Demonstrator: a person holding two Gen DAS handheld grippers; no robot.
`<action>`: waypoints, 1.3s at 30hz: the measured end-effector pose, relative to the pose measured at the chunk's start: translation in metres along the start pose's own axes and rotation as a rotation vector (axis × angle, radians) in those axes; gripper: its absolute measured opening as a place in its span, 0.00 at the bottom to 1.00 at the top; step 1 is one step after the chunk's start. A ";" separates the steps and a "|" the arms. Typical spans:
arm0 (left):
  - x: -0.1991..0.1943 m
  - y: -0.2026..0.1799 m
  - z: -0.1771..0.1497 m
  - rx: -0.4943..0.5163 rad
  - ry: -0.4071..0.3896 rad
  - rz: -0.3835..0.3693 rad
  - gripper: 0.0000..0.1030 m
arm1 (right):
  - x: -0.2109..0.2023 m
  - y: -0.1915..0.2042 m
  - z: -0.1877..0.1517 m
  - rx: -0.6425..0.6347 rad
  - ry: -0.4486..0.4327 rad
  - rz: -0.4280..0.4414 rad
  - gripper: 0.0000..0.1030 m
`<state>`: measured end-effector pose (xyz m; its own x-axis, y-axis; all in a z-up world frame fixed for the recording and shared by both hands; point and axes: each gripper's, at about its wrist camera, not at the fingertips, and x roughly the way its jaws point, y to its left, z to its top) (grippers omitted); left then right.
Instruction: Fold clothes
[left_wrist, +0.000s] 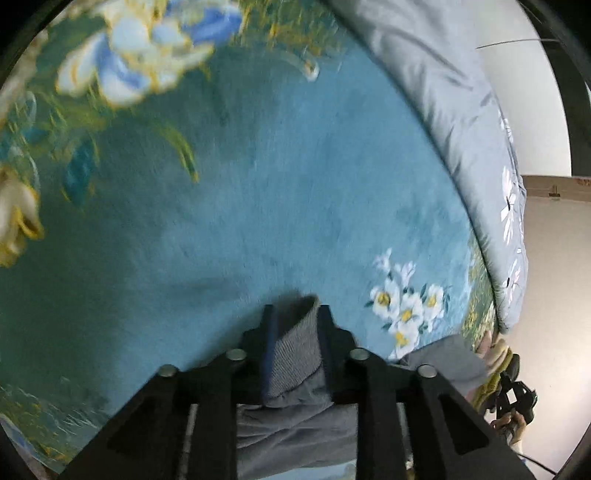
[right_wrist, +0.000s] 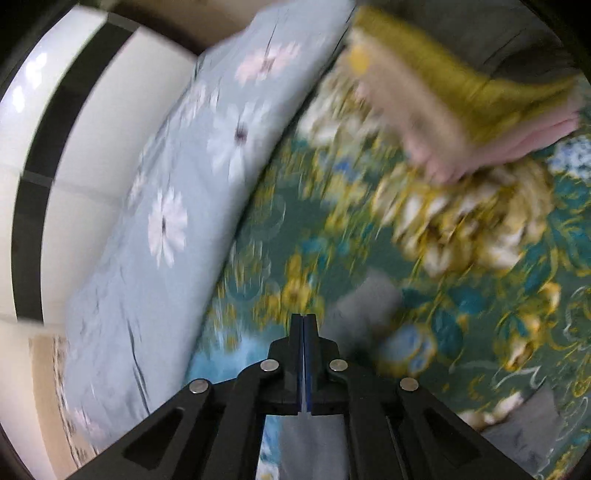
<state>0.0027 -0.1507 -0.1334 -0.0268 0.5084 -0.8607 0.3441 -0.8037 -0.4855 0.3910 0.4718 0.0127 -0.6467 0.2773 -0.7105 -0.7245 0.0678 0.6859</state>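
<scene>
A big blue-green floral blanket (left_wrist: 240, 206) covers the bed and fills most of both views; its middle is plain teal, and its borders carry yellow, white and blue flowers. Along the far edge of the bed lies a long grey-blue quilt (right_wrist: 159, 221) printed with pale daisies, and behind it there is a white wall with a dark band. In the right wrist view, at the far right, a stack of folded clothes (right_wrist: 476, 122) in mustard, beige and pink rests on the blanket, but it is blurred. The grey garment (left_wrist: 295, 424) lies near the left hand-held gripper (left_wrist: 295, 314), low in the left wrist view, and it spreads to the right over the blanket. The fingers of this hand-held gripper pinch a ribbed grey edge of the garment, which stands up between them. The right hand-held gripper (right_wrist: 303, 325) has its two fingers pressed together; grey cloth shows under it, but I cannot tell if any is caught between them. In the left wrist view this hand-held gripper appears small at the near right.
</scene>
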 end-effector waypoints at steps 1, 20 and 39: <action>0.005 0.001 -0.001 -0.009 0.014 -0.015 0.29 | -0.005 0.000 0.007 -0.001 -0.012 -0.009 0.00; 0.027 -0.017 -0.003 0.118 0.207 -0.082 0.40 | 0.073 0.000 -0.068 -0.059 0.289 -0.076 0.04; 0.037 0.008 0.014 -0.018 0.148 -0.115 0.49 | 0.068 -0.038 -0.067 0.023 0.278 -0.153 0.04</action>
<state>-0.0086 -0.1425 -0.1712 0.0708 0.6378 -0.7669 0.3639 -0.7324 -0.5755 0.3581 0.4238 -0.0721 -0.5733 -0.0097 -0.8193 -0.8149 0.1111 0.5688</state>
